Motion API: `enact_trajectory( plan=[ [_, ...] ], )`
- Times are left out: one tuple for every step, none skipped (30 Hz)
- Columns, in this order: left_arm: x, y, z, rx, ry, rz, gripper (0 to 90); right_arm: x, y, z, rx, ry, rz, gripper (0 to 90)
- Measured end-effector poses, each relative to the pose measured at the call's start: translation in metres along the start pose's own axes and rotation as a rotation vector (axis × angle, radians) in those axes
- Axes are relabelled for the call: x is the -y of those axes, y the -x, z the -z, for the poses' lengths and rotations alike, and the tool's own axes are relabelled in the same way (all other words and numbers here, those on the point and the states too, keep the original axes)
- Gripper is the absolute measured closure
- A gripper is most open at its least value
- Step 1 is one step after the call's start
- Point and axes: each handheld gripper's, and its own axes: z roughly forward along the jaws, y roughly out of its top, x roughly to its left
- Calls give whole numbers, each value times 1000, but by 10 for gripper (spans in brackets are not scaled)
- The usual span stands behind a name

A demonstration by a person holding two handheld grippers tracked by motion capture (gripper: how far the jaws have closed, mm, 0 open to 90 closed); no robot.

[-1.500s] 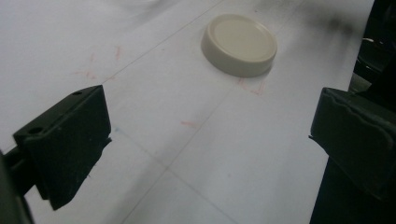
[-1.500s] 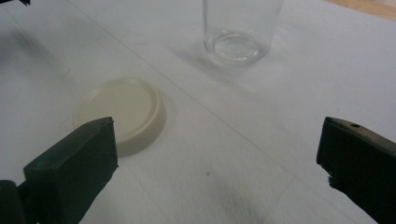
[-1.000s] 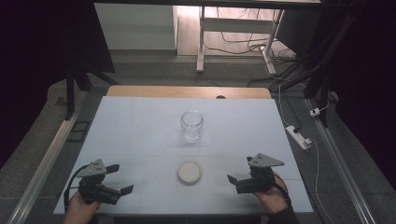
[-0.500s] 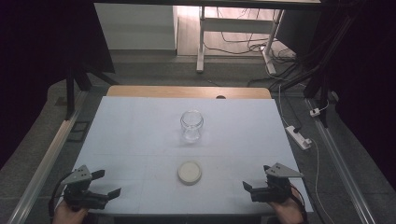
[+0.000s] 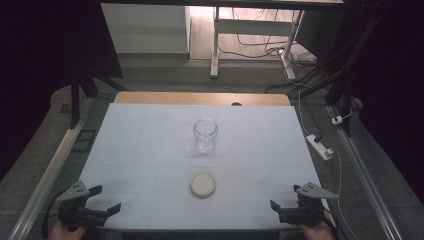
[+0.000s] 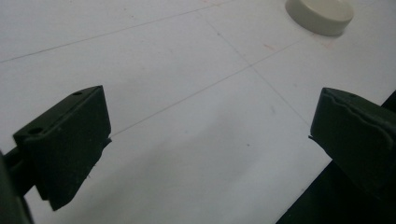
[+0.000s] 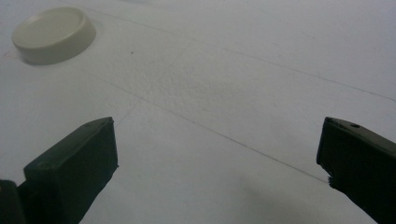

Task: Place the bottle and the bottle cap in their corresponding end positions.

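An empty clear glass jar (image 5: 205,134) stands upright near the middle of the white table (image 5: 145,145). Its cream round lid (image 5: 203,184) lies flat on the table, nearer me than the jar. My left gripper (image 5: 107,198) rests at the near left corner, open, with nothing between its jaws. My right gripper (image 5: 285,197) sits at the near right corner, also open and empty. The left gripper view has the lid (image 6: 320,14) at the top right, far beyond the left gripper (image 6: 210,126). In the right gripper view the lid (image 7: 53,33) lies at the top left, well ahead of the right gripper (image 7: 217,149).
A wooden strip (image 5: 200,98) borders the table's far edge. A white power strip (image 5: 320,146) with a cable lies on the floor to the right. Metal rails (image 5: 50,170) run along both sides. A white desk frame (image 5: 215,45) stands beyond the table.
Both grippers have drawn back toward the near edge and outward to the corners, away from the lid. Jar and lid have not moved.
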Motion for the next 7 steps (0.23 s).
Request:
enact_trajectory(
  plan=[
    [1,0,1,-10,-7,2,0,0,0,1,4,-3,-2,0],
    [1,0,1,-15,-13,3,0,1,0,1,10,-12,-4,0],
    [2,0,2,-18,-17,4,0,1,0,2,15,-17,-5,0],
    [2,-1,2,-17,-16,7,0,2,0,2,18,-21,-10,0],
    [2,-1,1,-16,-17,9,0,2,1,2,17,-24,-12,0],
    [2,-1,1,-16,-18,9,0,2,1,2,15,-26,-16,0],
    [2,-1,1,-17,-19,10,0,2,2,2,13,-29,-17,0]
  ],
)
